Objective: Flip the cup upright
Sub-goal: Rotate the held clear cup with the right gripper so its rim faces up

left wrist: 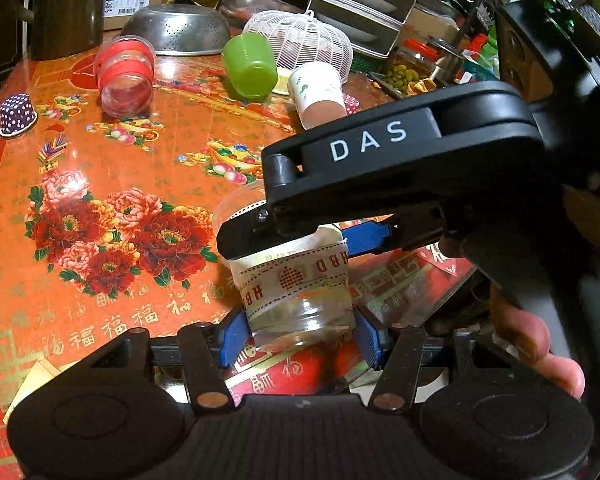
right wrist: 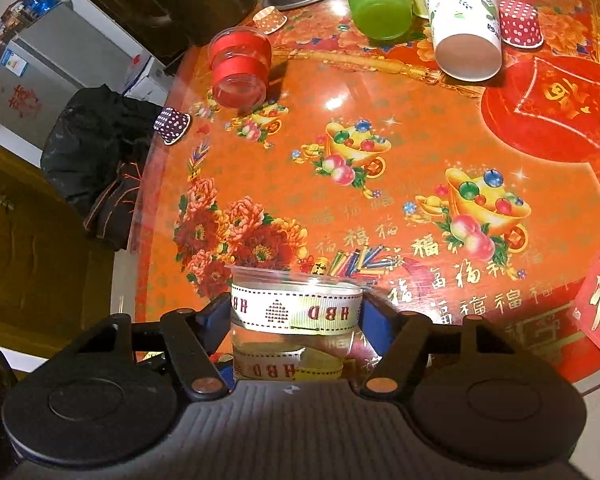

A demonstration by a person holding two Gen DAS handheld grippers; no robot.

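cup (left wrist: pixel 296 280) sits between both tongs at the table's (left wrist: pixel 100 160) near edge, and we clench it twice: left gripper (left wrist: pixel 300 338) low on it, right gripper (right wrist: pixel 296 312) across its ribboned band, its axis near vertical in the left view.

"DAS" marks the right gripper (left wrist: pixel 296 236); "HBD" repeats along the cup's ribbon (right wrist: pixel 296 312).

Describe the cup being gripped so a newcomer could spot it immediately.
On the orange floral table, look at the near edge, between both grippers' blue fingers. The clear plastic cup there alone wears cream ribbon printed HBD.
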